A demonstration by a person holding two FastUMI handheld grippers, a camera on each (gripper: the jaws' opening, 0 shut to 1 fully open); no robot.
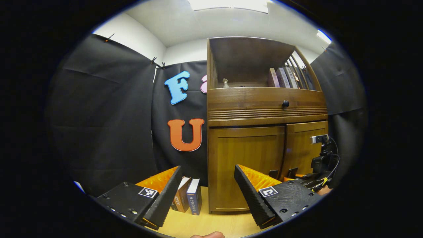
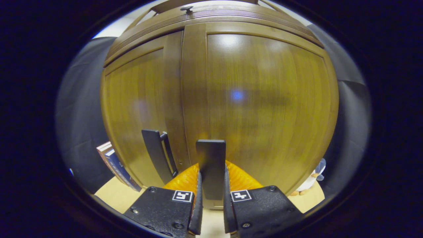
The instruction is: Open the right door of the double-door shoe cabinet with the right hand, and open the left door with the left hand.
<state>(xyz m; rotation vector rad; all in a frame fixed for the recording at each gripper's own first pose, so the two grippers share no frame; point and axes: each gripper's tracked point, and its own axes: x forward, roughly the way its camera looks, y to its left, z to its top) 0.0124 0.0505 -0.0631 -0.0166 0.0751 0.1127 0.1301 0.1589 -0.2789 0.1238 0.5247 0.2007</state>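
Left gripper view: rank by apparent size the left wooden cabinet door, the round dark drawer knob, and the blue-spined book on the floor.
1. Left wooden cabinet door: largest by far.
2. Blue-spined book standing beside the cabinet.
3. Round dark drawer knob: smallest, though it sits farther from the camera than the book, which exaggerates the gap.

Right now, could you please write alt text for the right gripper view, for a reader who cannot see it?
The right gripper is shut on the right door's handle, a dark upright bar on the closed wooden shoe cabinet. The left door's handle stands free beside it, and books lean at the cabinet's left.
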